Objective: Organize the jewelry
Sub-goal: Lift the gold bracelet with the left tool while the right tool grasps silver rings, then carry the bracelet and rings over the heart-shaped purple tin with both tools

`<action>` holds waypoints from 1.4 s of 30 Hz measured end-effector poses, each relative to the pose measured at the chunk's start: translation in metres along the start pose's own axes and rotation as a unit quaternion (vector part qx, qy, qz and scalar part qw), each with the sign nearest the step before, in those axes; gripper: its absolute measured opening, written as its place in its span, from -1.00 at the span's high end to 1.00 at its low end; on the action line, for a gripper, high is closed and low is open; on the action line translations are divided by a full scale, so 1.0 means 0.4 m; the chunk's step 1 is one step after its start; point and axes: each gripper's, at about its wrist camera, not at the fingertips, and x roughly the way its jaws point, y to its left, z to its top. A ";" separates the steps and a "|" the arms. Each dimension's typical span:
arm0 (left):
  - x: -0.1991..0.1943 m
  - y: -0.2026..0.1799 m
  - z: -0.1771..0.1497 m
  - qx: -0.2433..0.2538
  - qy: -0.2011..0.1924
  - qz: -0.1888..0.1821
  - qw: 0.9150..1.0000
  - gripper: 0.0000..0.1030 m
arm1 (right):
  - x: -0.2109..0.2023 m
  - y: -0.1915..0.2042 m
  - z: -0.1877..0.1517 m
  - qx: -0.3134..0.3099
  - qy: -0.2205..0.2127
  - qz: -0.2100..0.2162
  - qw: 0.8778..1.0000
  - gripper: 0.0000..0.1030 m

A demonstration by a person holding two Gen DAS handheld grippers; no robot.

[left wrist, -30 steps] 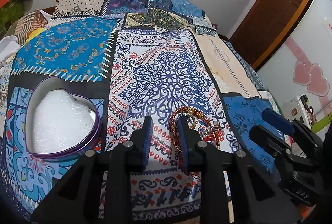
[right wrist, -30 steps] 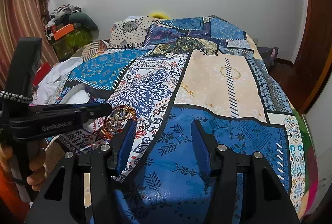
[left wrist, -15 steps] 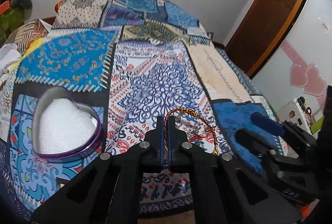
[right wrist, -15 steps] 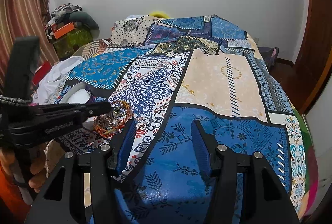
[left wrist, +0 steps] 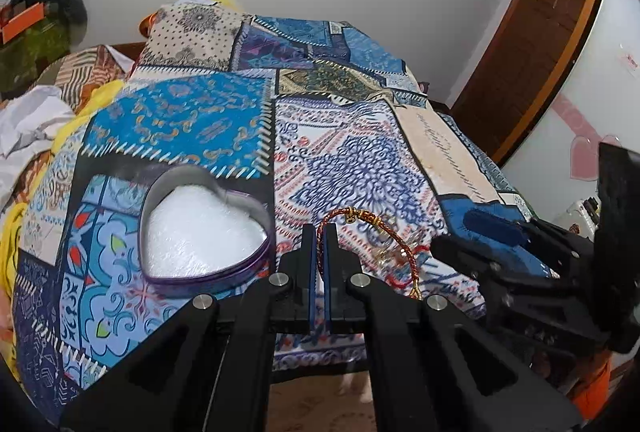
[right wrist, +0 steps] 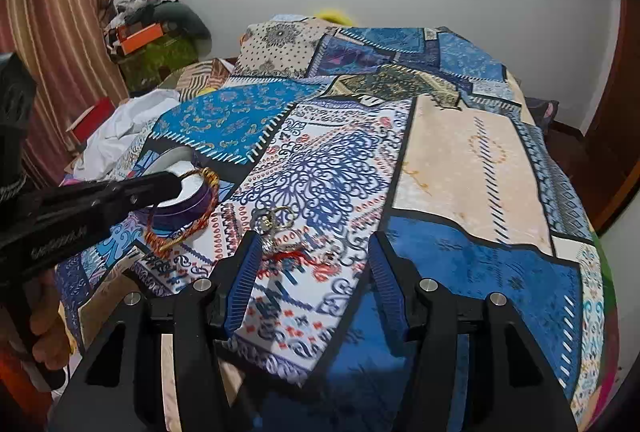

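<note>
My left gripper [left wrist: 319,232] is shut on a red and gold braided bracelet [left wrist: 384,228] and holds it lifted above the bedspread, just right of a purple heart-shaped tin [left wrist: 204,228] lined with white padding. In the right wrist view the left gripper [right wrist: 176,183] carries the bracelet [right wrist: 180,228] in front of the tin [right wrist: 180,207]. A small pile of jewelry [right wrist: 280,232] with gold rings and red thread lies on the bedspread. My right gripper [right wrist: 312,260] is open and empty, just before that pile.
A patchwork bedspread [right wrist: 460,159] covers the bed. White cloth and clutter [right wrist: 120,127] lie at the left side. A wooden door [left wrist: 536,43] stands at the right. The bed's near edge runs under both grippers.
My left gripper shut on the bracelet, lifted it off the bedspread and moved it left toward the tin. My right gripper moved toward the jewelry pile and stayed open.
</note>
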 end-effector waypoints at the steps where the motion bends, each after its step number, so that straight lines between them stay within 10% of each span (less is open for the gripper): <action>1: 0.000 0.006 -0.005 -0.001 0.001 0.000 1.000 0.98 | 0.011 0.002 0.003 0.000 0.005 0.001 1.000 0.00; 12: 0.019 0.019 -0.028 -0.008 0.007 -0.019 1.000 0.98 | 0.064 0.023 0.003 -0.022 0.044 0.001 0.999 0.00; 17: 0.018 0.011 -0.031 -0.007 0.006 -0.024 1.000 0.98 | 0.072 0.026 0.001 -0.026 0.046 0.008 0.999 0.46; 42: -0.144 0.044 0.019 -0.004 -0.075 0.012 0.997 0.98 | -0.069 0.074 0.081 -0.024 -0.043 0.000 0.999 0.46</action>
